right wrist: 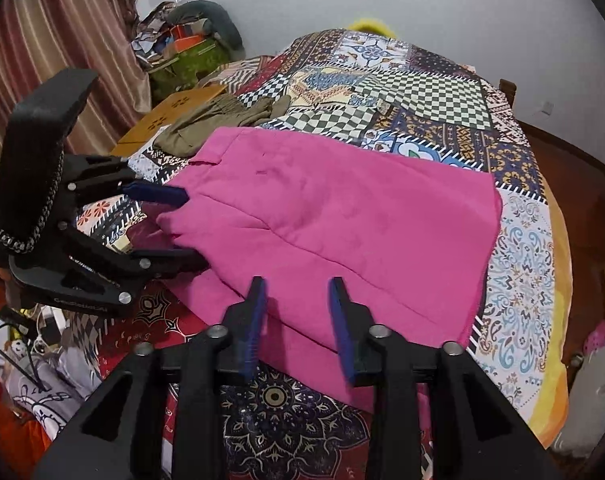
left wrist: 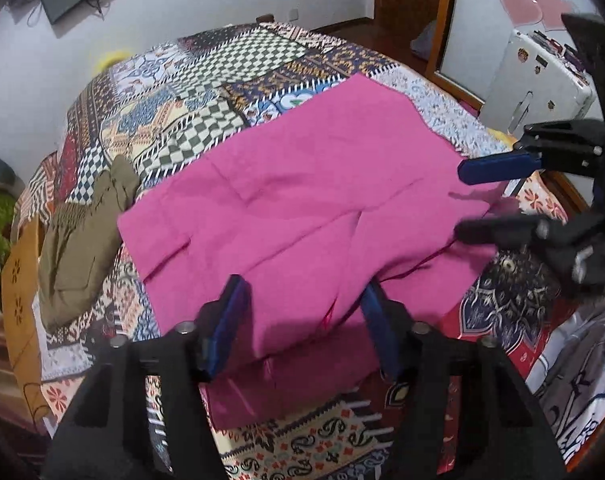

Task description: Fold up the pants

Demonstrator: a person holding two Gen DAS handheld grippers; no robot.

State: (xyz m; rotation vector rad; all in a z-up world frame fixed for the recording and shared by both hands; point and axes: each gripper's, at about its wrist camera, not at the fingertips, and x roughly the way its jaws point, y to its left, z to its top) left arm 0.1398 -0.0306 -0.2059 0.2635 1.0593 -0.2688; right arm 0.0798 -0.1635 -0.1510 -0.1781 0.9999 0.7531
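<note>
Bright pink pants [left wrist: 302, 200] lie folded in layers on the patchwork bedspread [left wrist: 222, 80], also in the right wrist view [right wrist: 342, 216]. My left gripper [left wrist: 302, 284] is open, its blue-padded fingers either side of the near pink edge, just above it. It shows at the left of the right wrist view [right wrist: 184, 226], open at the cloth's corner. My right gripper [right wrist: 298, 280] is open over the near edge of the pants. It shows at the right of the left wrist view [left wrist: 458, 200], open.
Olive-green pants [left wrist: 82, 232] lie bunched at the bed's left side beside an orange pillow [left wrist: 18, 280]. A white suitcase [left wrist: 538, 80] stands beyond the bed. Clutter and a curtain [right wrist: 62, 40] are by the wall. Grey printed fabric [left wrist: 582, 380] lies near the bed's front corner.
</note>
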